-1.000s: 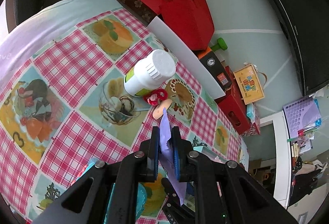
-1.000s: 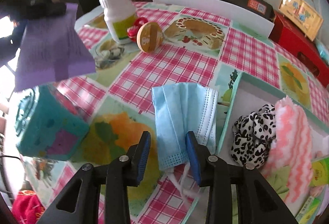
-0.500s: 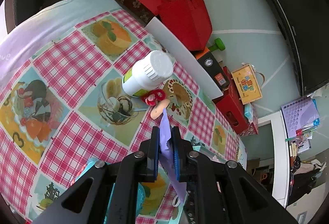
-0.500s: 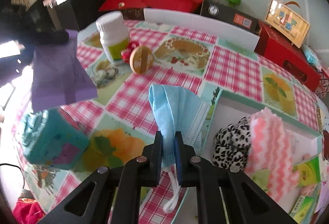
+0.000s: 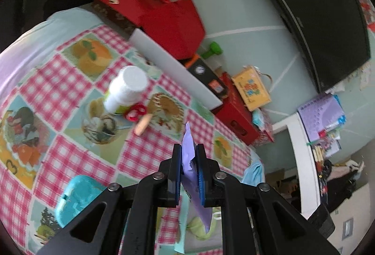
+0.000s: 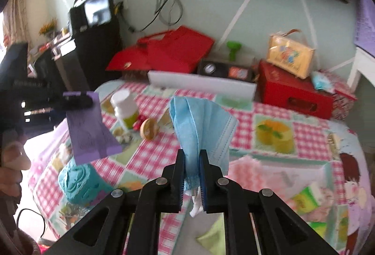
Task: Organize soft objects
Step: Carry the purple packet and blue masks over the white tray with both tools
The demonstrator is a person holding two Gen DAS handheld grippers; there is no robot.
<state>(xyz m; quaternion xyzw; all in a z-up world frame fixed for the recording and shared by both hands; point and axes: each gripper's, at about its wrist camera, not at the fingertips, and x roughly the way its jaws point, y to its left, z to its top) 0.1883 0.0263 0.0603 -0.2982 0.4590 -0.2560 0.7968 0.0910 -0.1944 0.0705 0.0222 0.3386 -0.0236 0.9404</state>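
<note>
While left hand-held gripper (image 5: 188,156) clamps purple cloth (image 5: 189,149), right hand-held gripper (image 6: 191,167) clamps blue mask (image 6: 199,123).

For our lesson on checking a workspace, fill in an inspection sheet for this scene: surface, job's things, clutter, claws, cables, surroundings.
Surface: table under a pink checked cloth with food pictures.
Job's things: blue mask, purple cloth, both lifted; pink cloth lower right.
Clutter: white bottle, teal tub, round wooden piece.
Claws: left claw shut on purple cloth; right claw shut on mask.
Cables: black wires on the wall.
Surroundings: red boxes, yellow box, green dumbbell.
</note>
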